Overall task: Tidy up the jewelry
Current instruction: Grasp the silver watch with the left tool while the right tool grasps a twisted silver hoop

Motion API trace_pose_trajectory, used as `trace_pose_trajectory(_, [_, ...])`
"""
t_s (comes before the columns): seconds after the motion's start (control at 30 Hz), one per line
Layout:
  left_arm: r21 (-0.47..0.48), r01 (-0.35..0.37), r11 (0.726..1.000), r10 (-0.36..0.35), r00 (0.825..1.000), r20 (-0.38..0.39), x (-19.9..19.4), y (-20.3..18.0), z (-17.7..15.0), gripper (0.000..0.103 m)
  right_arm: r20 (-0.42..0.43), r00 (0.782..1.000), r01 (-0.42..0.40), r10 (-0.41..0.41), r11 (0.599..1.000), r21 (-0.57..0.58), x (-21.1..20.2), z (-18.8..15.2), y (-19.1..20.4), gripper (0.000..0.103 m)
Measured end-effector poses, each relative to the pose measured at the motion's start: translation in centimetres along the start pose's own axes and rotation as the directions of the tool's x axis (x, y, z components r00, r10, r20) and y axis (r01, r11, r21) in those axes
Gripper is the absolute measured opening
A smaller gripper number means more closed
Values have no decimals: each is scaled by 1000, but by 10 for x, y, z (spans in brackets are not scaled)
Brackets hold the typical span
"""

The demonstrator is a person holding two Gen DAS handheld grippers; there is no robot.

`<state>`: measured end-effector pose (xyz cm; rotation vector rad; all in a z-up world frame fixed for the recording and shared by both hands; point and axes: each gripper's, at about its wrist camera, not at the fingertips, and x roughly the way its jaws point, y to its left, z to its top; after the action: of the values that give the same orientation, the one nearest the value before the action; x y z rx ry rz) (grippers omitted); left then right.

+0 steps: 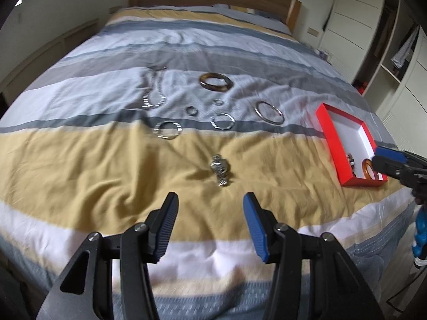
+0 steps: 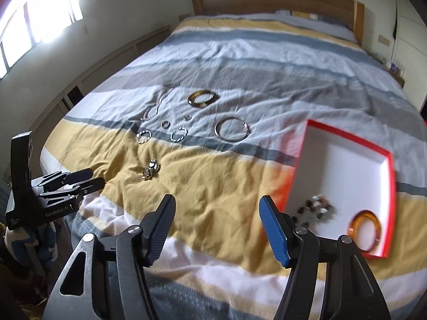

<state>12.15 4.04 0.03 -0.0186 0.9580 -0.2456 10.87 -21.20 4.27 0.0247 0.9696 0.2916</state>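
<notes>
Both the left hand-held gripper [image 1: 210, 200] and the right hand-held gripper [image 2: 217, 204] gape wide and empty above the striped bed [image 1: 80, 160]. The red-rimmed white cardboard tray [image 2: 347, 165] holds only an amber bangle [image 2: 364, 230] and a beaded bracelet [image 2: 315, 208]. The silver metal watch [image 1: 220, 169], tortoiseshell bangle [image 1: 215, 81], silver hoops [image 1: 269, 112] and chain [image 1: 153, 90] lie on the bedspread, so most sorting is left.

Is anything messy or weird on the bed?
Nothing looks broken or spilled. Most jewelry still lies loose on the bedspread: a watch, a brown bangle, a chain and several rings. Only an orange bangle and a beaded piece sit in the red box.
</notes>
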Motion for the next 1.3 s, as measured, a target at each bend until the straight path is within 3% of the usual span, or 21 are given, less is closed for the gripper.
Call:
trace_pose_trajectory(0.2, [36, 32, 999, -30, 999, -38, 46, -11, 14, 48, -43, 999, -31, 31, 1000, 1, 45, 11, -1, 64])
trace_pose_trajectory(0.5, [31, 23, 999, -20, 997, -72, 98, -3, 23, 46, -63, 996, -64, 64, 998, 2, 95, 34, 0, 63])
trace_pose_trajectory(0.63, [52, 21, 998, -18, 998, -65, 106, -4, 21, 38, -76, 993, -85, 85, 996, 3, 117, 41, 4, 62])
trace_pose_trajectory(0.7, [57, 18, 998, -14, 998, -61, 109, -3, 21, 24, -81, 992, -100, 100, 995, 5, 126, 44, 7, 61])
trace_pose_trajectory(0.83, [60, 22, 998, -20, 999, -47, 109, -1, 19, 22, -88, 986, -140, 141, 990, 14, 146, 52, 18, 60])
trace_pose_trajectory(0.9, [51, 33, 998, -31, 999, -41, 107, 1, 18, 22, -89, 982, -166, 167, 986, 13, 156, 57, 26, 56])
trace_pose_trajectory(0.97, [38, 42, 998, -41, 999, -33, 105, 4, 18, 21, -93, 978, -186, 187, 982, 14, 165, 63, 32, 43])
trace_pose_trajectory(1.07, [35, 49, 998, -49, 999, -21, 101, 5, 17, 21, -95, 976, -196, 197, 980, 12, 179, 75, 41, 33])
trace_pose_trajectory(1.3, [16, 70, 997, -70, 998, -1, 96, 9, 18, 21, -110, 974, -194, 200, 979, 69, 209, 95, 43, 27])
